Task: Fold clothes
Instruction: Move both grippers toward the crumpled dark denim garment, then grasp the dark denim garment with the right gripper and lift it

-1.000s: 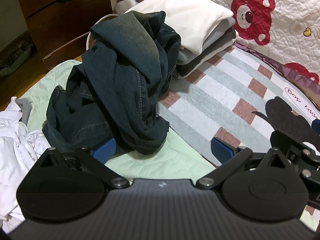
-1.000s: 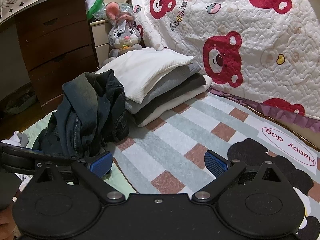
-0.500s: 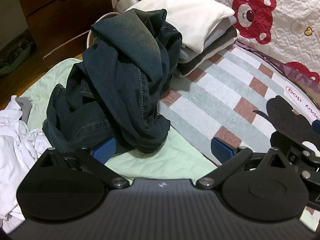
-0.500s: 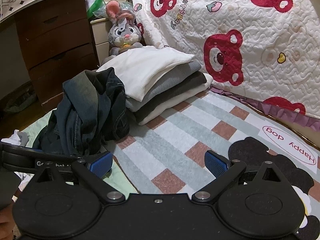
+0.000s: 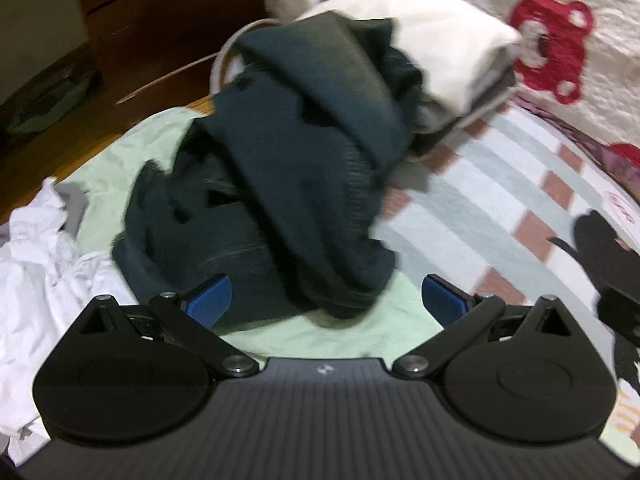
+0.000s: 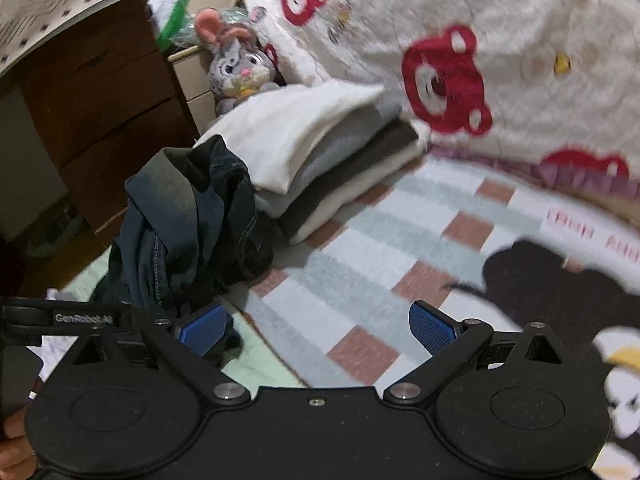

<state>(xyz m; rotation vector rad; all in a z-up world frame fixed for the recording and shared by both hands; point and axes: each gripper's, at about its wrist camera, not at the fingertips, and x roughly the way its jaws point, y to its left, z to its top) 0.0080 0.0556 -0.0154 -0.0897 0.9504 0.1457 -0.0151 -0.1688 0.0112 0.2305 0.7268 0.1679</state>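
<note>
A crumpled pile of dark blue jeans lies on the bed, also in the right wrist view. My left gripper is open and empty, just in front of the pile's near edge. My right gripper is open and empty over the striped bed cover, right of the jeans. A stack of folded clothes with a white top layer sits behind the jeans, also in the left wrist view.
Crumpled white garments lie at the left on a pale green sheet. A bear-print quilt rises at the back right. A wooden dresser and a plush rabbit stand behind.
Both grippers have moved forward towards the jeans; the views are now motion-blurred. The jaws stay open. The clothes have not moved.
</note>
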